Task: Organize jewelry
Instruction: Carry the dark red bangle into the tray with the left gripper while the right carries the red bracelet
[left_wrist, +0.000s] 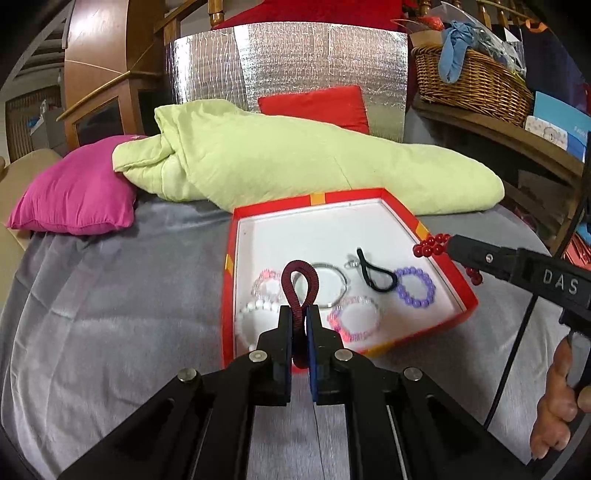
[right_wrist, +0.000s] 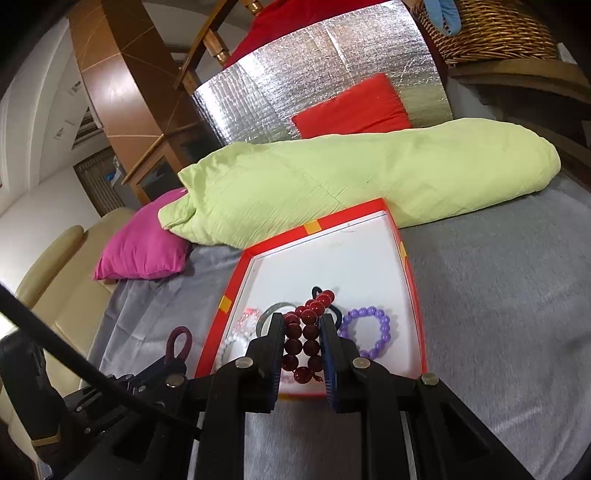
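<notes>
Red beads sit squeezed in my right claw and my left claw pinches a dark coil band, both near the red box so I can drop them in.

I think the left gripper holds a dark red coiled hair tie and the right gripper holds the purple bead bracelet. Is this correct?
Not quite. The right gripper holds the dark red bead bracelet, as the right wrist view shows; the purple bead bracelet lies in the red box. The left gripper does hold the dark red coiled hair tie.
</notes>
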